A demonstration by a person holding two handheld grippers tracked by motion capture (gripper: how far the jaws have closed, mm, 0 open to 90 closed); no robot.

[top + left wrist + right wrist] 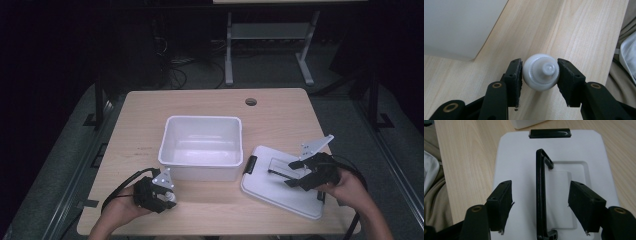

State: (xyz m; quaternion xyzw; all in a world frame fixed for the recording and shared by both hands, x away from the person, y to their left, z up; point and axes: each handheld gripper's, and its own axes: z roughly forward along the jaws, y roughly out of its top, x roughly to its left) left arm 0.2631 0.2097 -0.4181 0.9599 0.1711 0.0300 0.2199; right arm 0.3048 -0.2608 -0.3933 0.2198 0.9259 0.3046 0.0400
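Pale wooden table (150,130) under bright light, dark room beyond, grey desk frame (270,45) on the far floor, cable hole (251,102) near the far edge. White open bin (201,147) at mid-table. Near left, just by the bin's near-left corner: left gripper (540,72) pinching a small white capped bottle (541,72) between both pads, close to the near edge. Near right: white lid (280,182) lying flat, its far-left corner just beside the bin, its black handle (541,195) raised. Right gripper (540,207) spread wide, astride that handle, pads apart from it. Bare wood far left and far right.
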